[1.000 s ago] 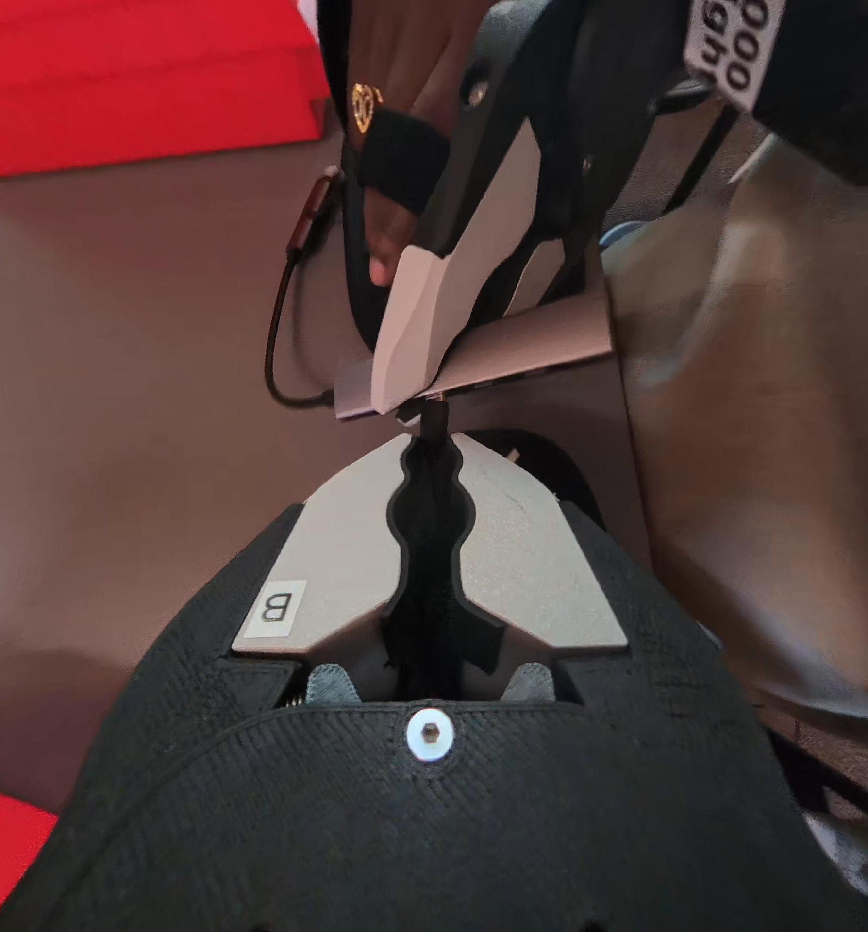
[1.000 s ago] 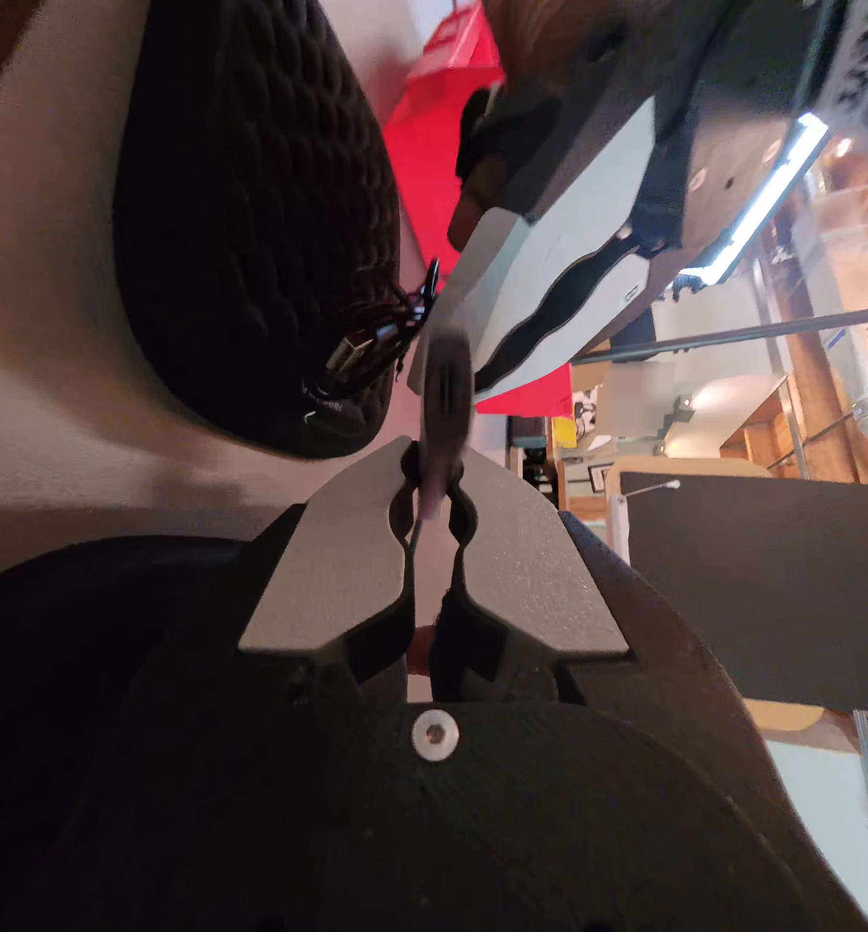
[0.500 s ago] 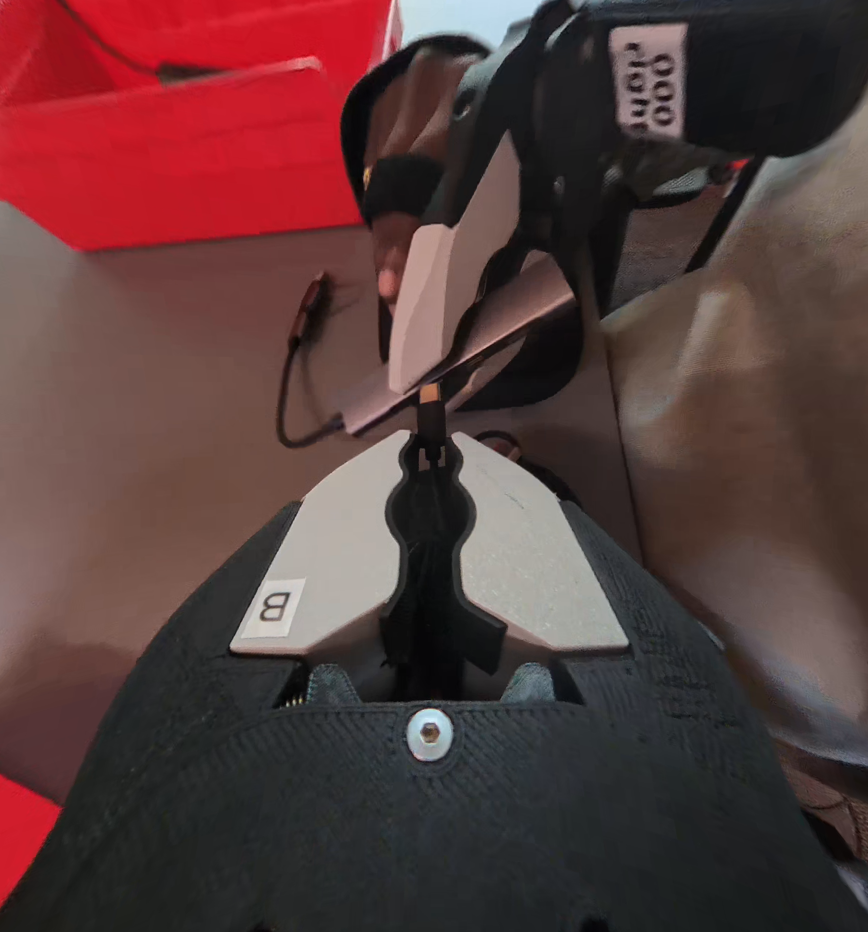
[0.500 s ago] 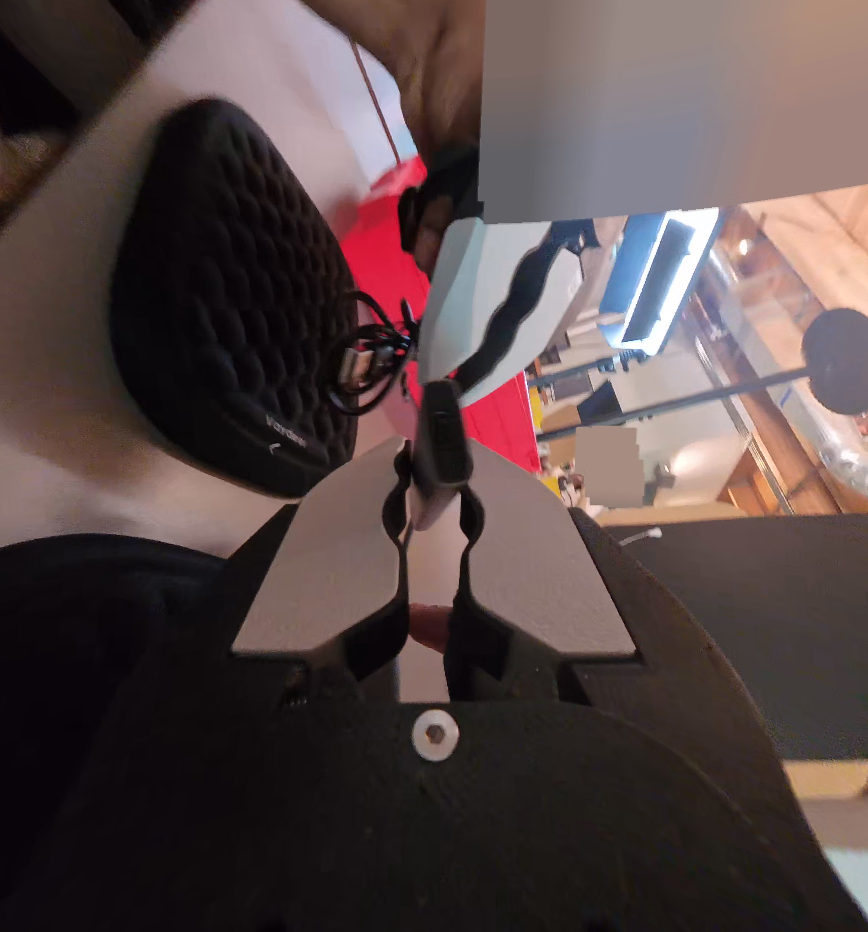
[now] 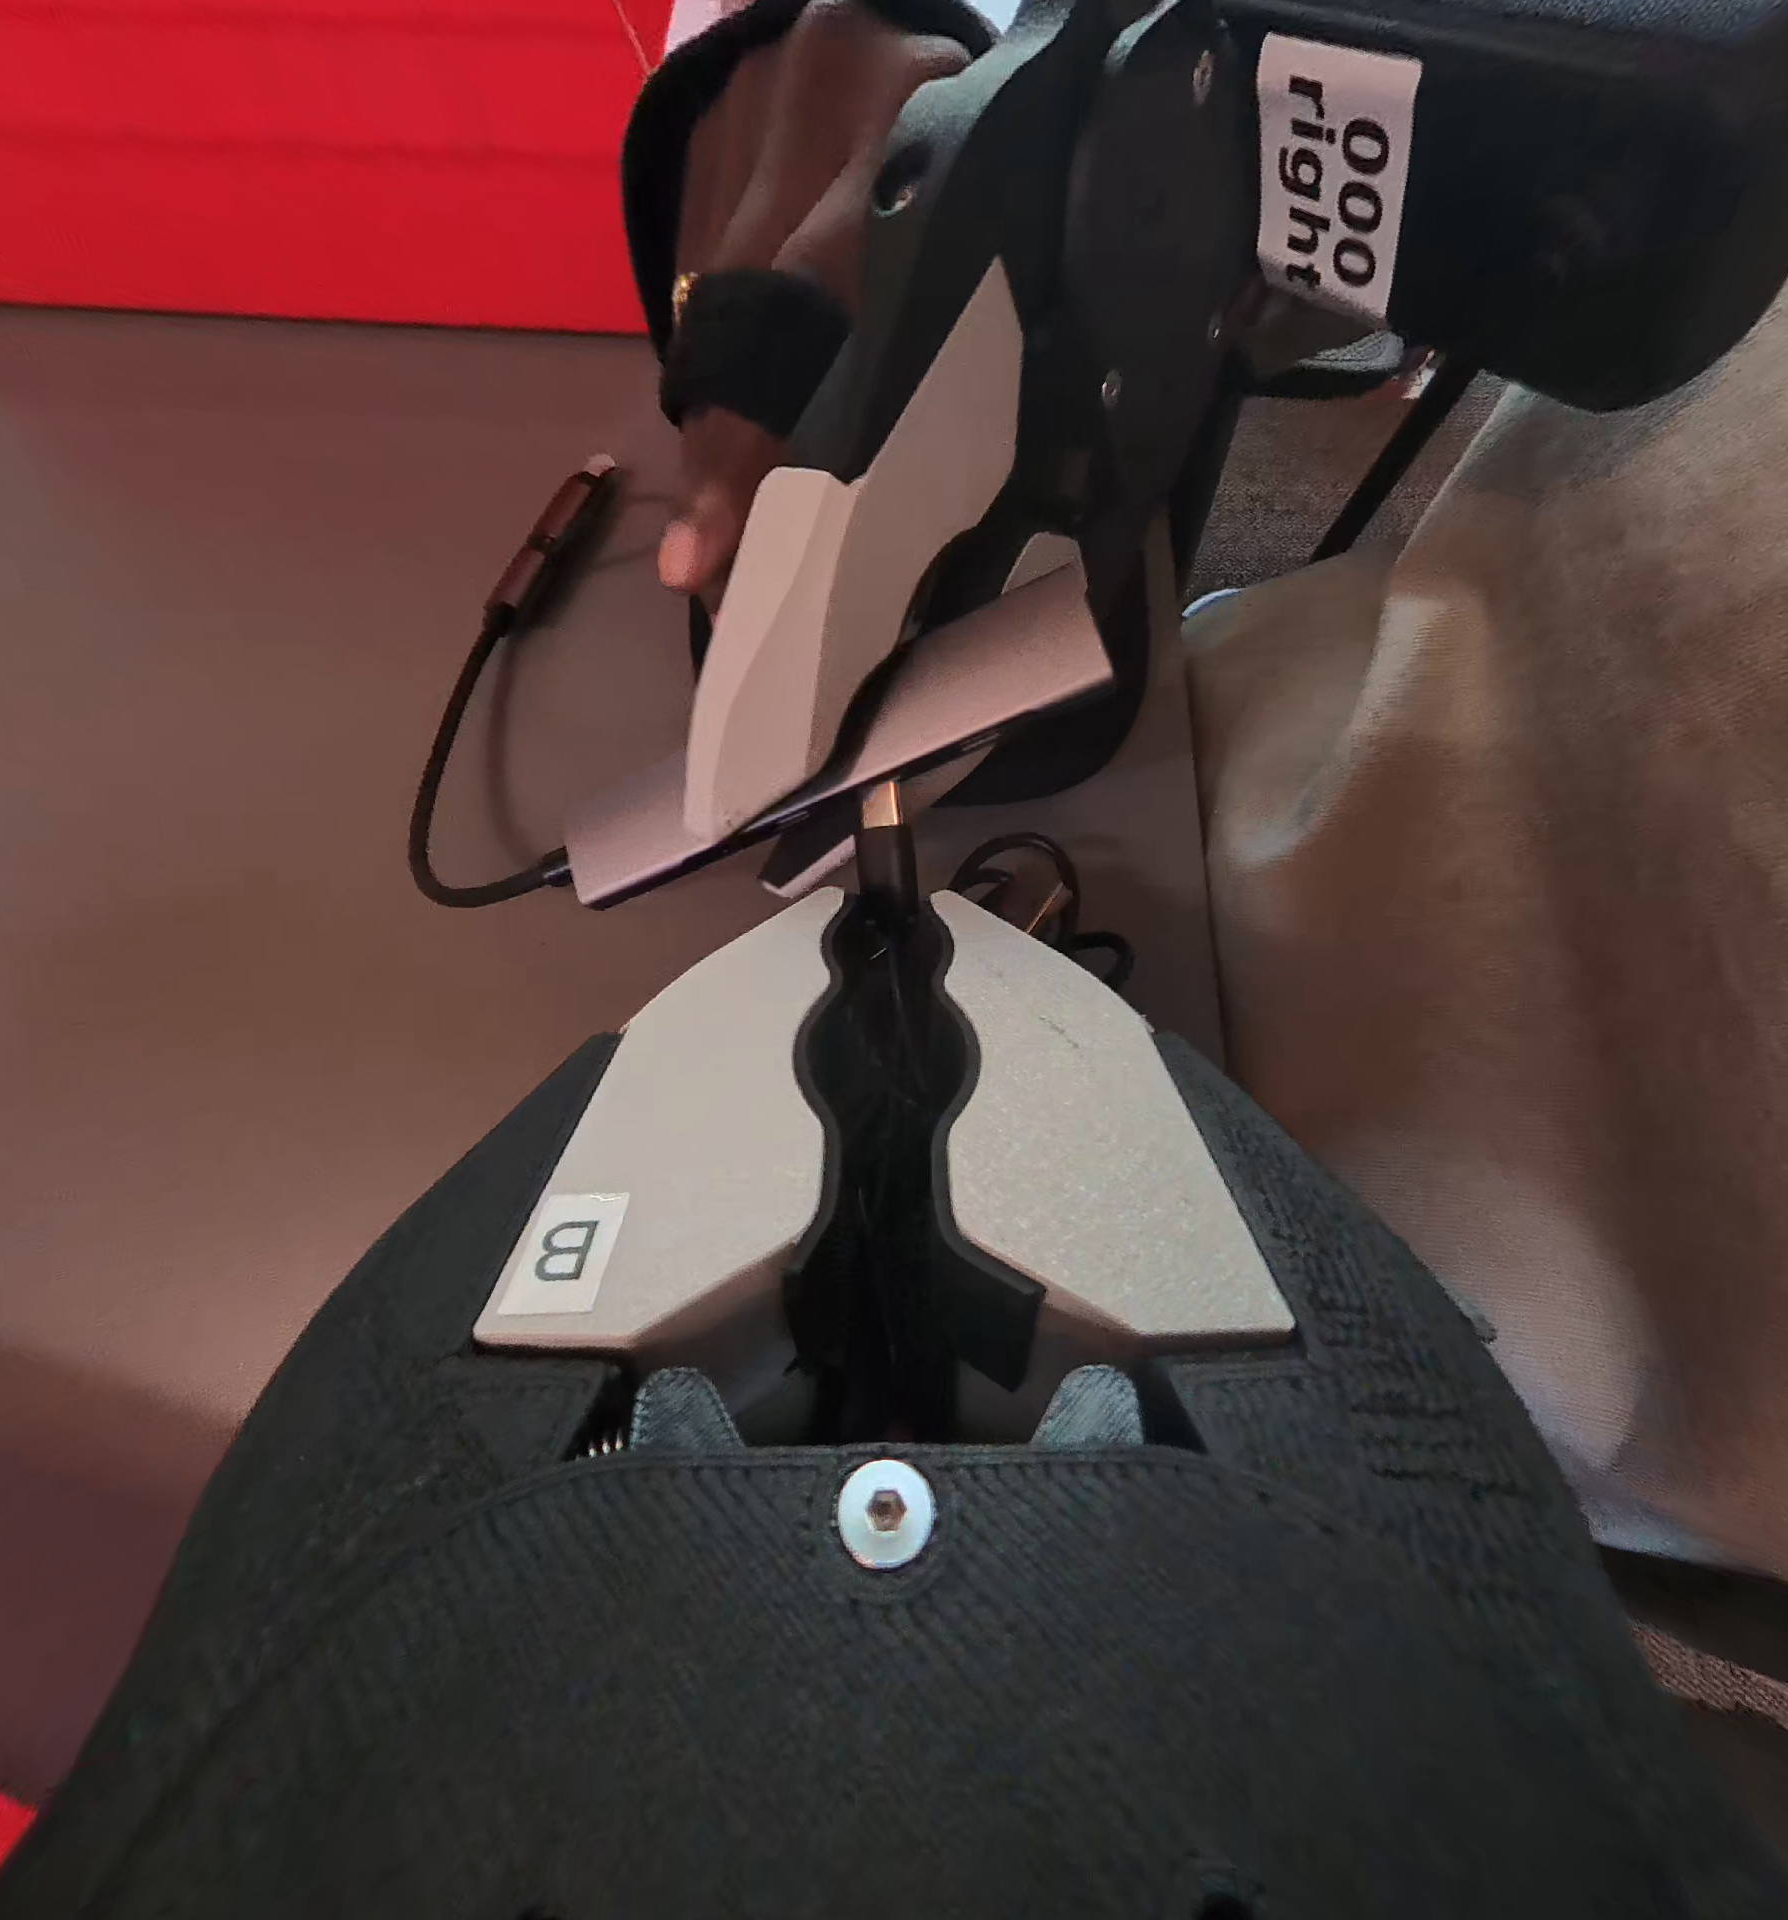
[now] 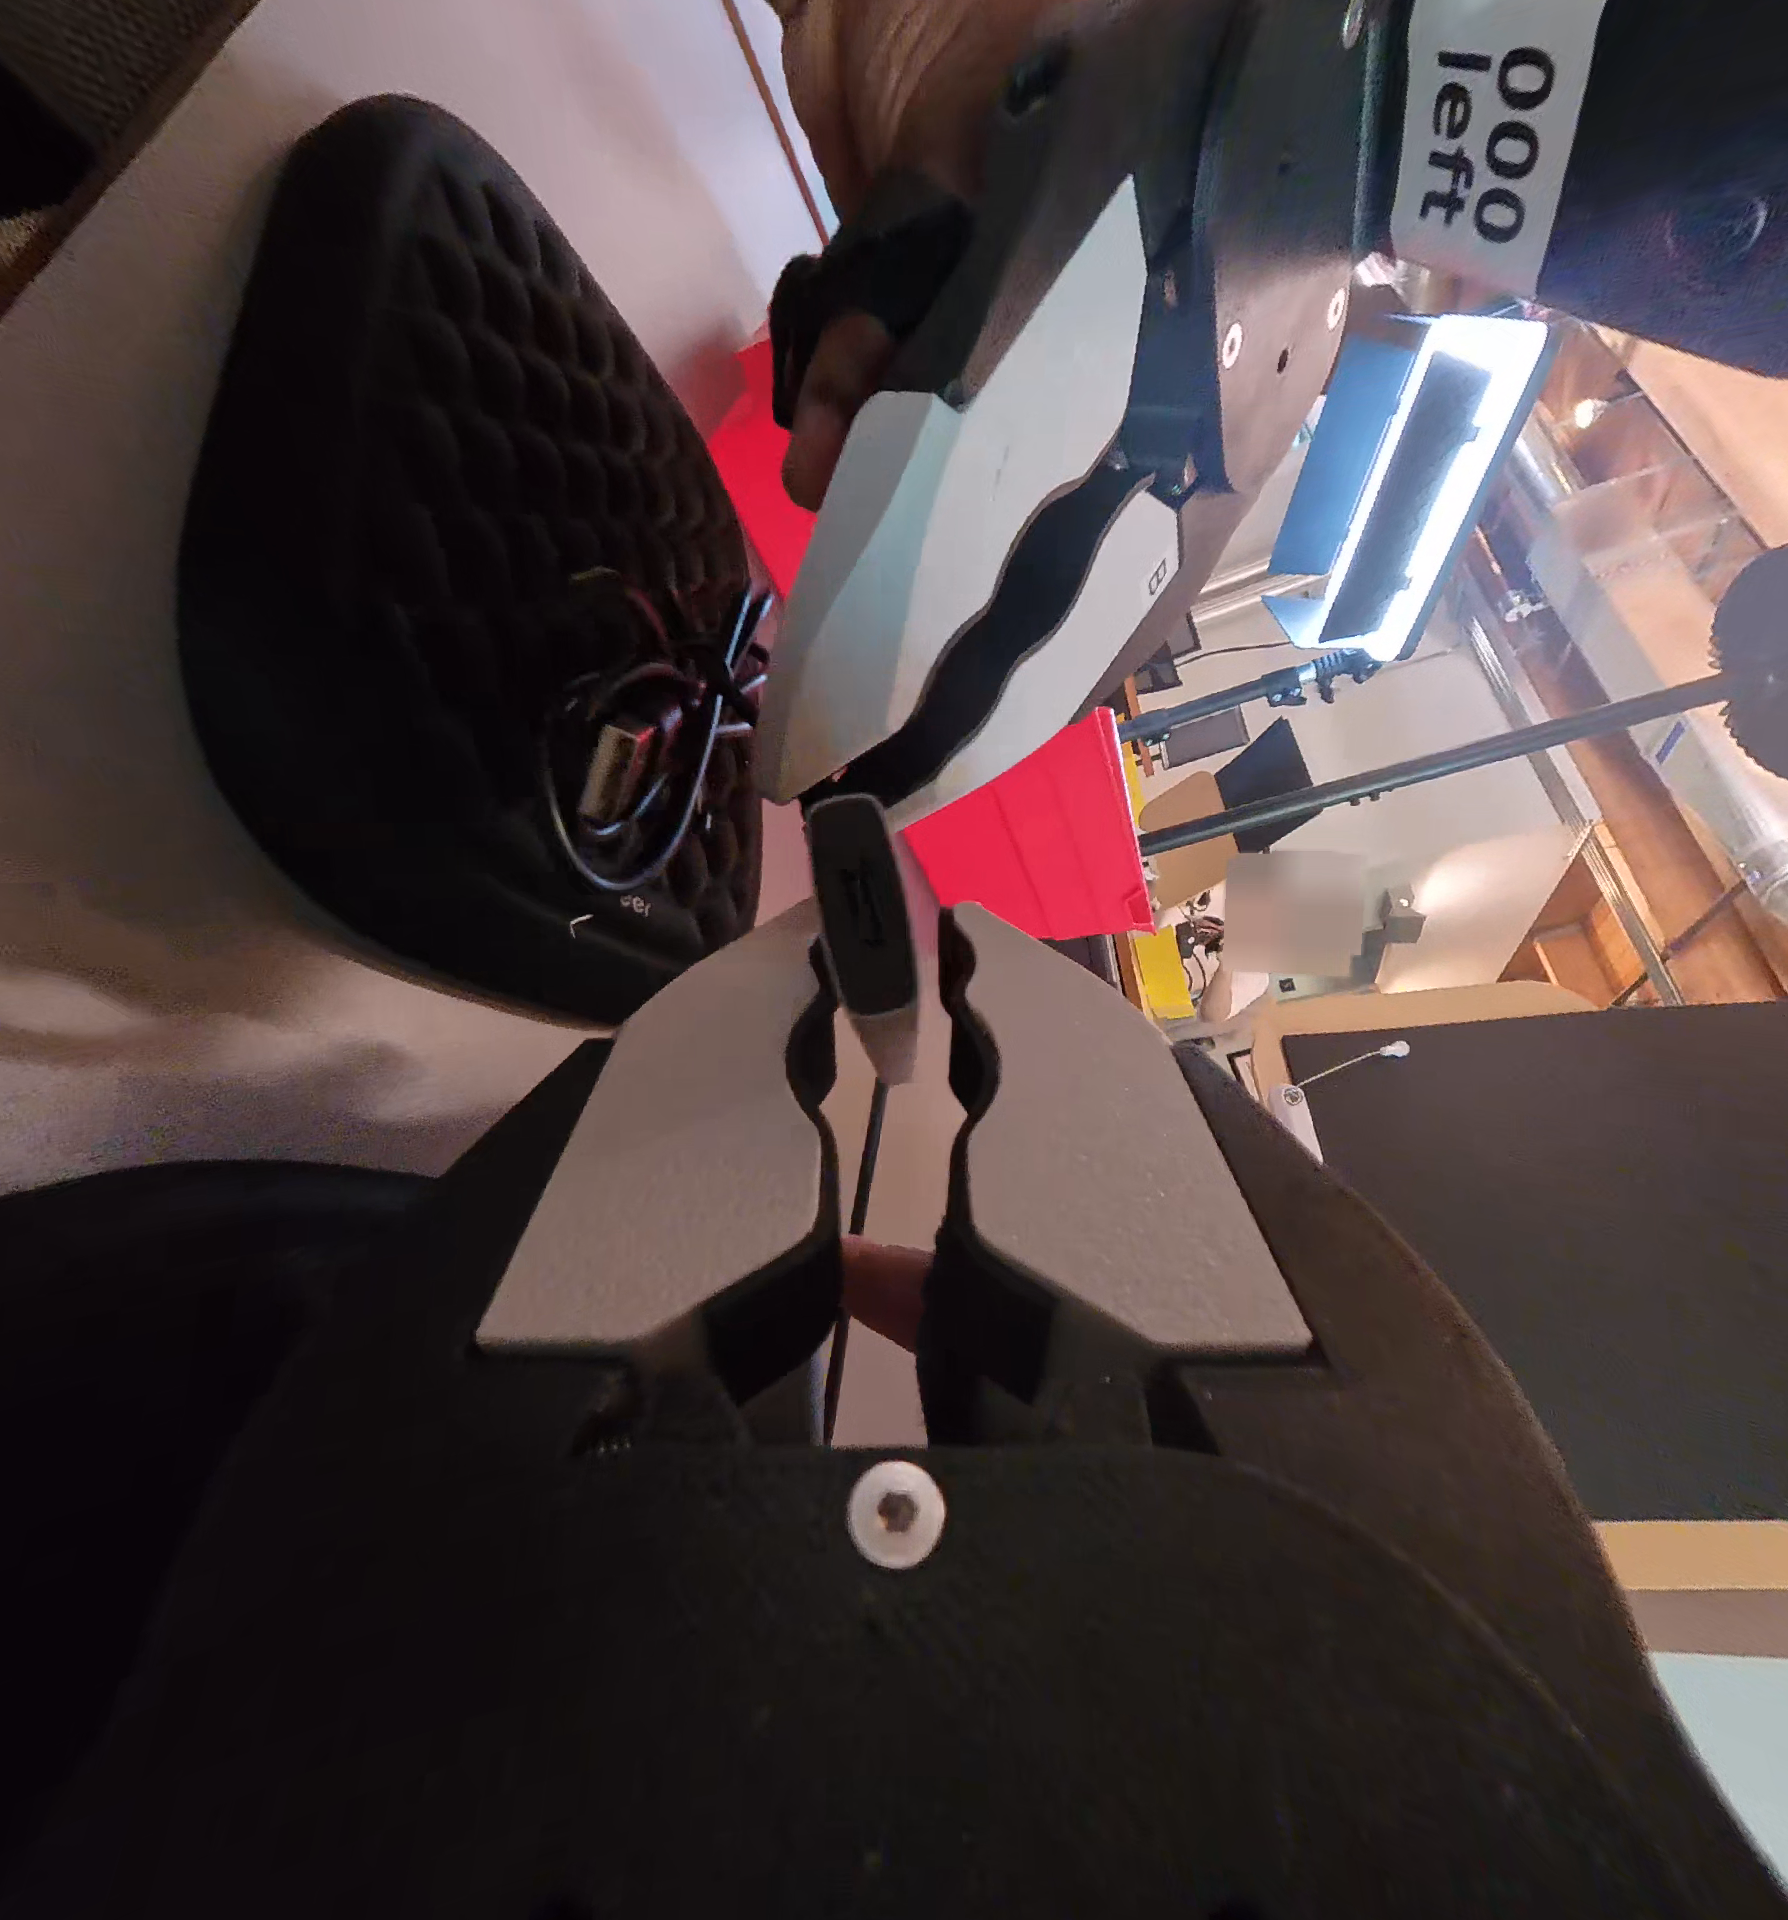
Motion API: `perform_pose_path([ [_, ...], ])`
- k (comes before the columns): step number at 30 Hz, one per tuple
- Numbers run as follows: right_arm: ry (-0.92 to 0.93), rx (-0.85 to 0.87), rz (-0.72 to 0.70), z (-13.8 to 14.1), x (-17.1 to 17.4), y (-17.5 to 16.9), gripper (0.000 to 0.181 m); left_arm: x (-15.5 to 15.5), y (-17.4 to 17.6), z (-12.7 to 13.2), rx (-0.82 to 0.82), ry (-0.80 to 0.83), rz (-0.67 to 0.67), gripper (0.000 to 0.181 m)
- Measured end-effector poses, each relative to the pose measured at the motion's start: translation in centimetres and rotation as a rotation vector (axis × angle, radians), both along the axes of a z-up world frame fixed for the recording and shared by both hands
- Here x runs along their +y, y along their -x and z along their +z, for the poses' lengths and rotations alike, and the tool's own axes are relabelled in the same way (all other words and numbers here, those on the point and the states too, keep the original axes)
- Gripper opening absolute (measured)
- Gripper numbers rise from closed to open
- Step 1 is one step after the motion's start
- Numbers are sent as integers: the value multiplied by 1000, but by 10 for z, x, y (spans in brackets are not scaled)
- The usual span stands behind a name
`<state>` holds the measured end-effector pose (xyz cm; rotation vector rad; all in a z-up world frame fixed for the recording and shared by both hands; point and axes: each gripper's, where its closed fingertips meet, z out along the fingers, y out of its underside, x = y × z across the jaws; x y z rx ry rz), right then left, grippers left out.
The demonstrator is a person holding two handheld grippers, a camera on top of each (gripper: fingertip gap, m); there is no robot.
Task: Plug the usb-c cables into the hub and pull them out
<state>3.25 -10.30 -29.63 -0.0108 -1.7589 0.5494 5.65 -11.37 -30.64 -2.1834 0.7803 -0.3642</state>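
Observation:
My left gripper (image 5: 885,906) is shut on the black plug of a usb-c cable (image 5: 888,862). The plug's metal tip points up at the port side of the grey hub (image 5: 994,665). The tip is bare and sits right at the hub's edge; I cannot tell whether it touches. My right gripper (image 5: 765,831) is shut on the hub and holds it tilted above the table. In the right wrist view my right gripper (image 6: 879,925) clamps the hub (image 6: 862,914) end-on, with the left gripper (image 6: 848,790) just beyond. The hub's own short lead (image 5: 454,790) hangs to the left.
Red bins (image 5: 246,156) stand at the back of the brown table (image 5: 194,935). A beige cloth (image 5: 1492,831) lies to the right. A black honeycomb-textured pad (image 6: 433,416) carries a bundled cable with a USB-A plug (image 6: 615,769). A gloved hand (image 5: 755,343) holds the right gripper. My left and right fingertips are right by each other.
A second ago the plug's tip was hidden at the hub's edge. It then came out bare, and the hub tilted. Now the bare tip is close under the hub's port side.

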Motion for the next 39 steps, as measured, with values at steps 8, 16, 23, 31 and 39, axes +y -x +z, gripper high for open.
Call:
perform_pose_path([
  [8,-25,-61,15,-8,8,-2,26,-5,10,-7,0,-2,43,8],
  [16,-336,-302,-33,-35,1,10,30,-12,37,0,24,-66,184,8],
  [23,-385,-551,151,-43,-27,5,16,-27,56,1,32,-95,253,9],
  [31,-518,-862,232,-40,-22,6,25,-42,74,14,25,-174,320,8],
  [39,-497,-796,312,-40,-29,23,27,-48,76,17,3,-190,323,9],
])
